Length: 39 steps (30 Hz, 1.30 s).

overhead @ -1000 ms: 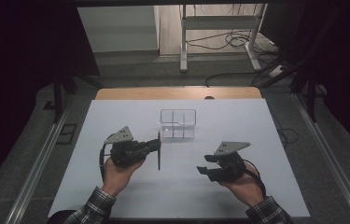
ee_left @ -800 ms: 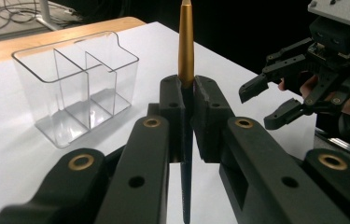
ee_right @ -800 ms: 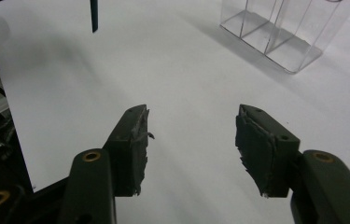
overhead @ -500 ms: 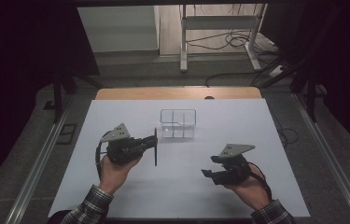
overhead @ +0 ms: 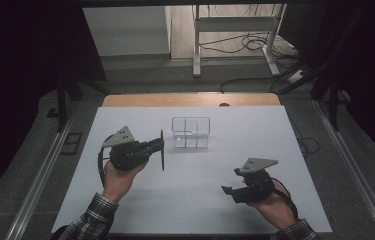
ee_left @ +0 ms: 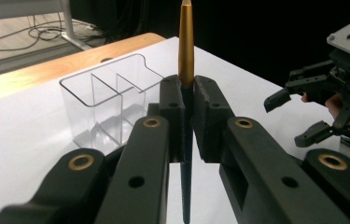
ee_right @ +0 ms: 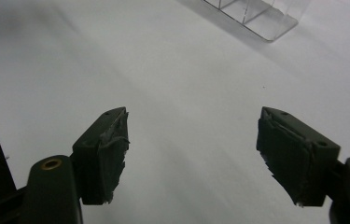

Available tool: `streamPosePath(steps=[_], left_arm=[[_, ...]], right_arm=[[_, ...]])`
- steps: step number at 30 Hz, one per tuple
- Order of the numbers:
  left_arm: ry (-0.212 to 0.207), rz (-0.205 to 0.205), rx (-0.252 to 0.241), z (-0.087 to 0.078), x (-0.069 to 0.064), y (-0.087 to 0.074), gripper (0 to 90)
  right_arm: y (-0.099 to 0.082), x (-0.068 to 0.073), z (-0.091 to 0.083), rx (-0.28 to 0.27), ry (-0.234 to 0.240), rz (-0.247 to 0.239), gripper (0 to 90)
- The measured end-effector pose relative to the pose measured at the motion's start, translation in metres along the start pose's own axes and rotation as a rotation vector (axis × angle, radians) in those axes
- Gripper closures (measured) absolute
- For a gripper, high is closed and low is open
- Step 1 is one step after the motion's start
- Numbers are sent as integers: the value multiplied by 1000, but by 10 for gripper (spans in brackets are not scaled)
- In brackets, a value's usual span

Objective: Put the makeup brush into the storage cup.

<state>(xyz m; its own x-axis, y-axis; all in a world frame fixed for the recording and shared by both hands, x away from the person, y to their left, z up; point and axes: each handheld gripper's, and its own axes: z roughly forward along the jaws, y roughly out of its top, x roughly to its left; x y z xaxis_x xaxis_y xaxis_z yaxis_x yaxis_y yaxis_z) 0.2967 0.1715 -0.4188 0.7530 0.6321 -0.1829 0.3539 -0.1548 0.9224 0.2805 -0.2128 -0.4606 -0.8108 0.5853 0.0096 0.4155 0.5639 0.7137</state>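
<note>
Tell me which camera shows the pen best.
The left gripper view: the pen stands close up, gold top and dark lower barrel, clamped between the left gripper fingers. The high view shows it as a thin dark stick. The right gripper view looks at bare table.

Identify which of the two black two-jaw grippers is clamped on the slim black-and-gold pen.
The left gripper: its jaws pinch the slim black-and-gold pen upright beside the clear plastic organiser. The right gripper is open and empty.
</note>
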Motion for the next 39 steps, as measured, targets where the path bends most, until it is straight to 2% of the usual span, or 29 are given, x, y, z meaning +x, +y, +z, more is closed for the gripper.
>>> streamPosePath(steps=[16, 19, 25, 33, 39], left_arm=[[31, 10, -19, -2, 8, 16, 833], [34, 7, -24, 0, 11, 20, 833], [41, 7, -27, 2, 15, 25, 832], [50, 8, -38, 3, 19, 33, 832], [59, 27, -39, 6, 20, 39, 832]], right_arm=[[-13, -3, -6, 19, -30, 2, 185], [-15, -3, -8, 0, -16, 13, 176], [-19, -5, -12, -10, -25, 15, 165], [-25, -6, -15, -4, -28, 26, 151], [-28, -6, -17, -3, -34, 28, 145]])
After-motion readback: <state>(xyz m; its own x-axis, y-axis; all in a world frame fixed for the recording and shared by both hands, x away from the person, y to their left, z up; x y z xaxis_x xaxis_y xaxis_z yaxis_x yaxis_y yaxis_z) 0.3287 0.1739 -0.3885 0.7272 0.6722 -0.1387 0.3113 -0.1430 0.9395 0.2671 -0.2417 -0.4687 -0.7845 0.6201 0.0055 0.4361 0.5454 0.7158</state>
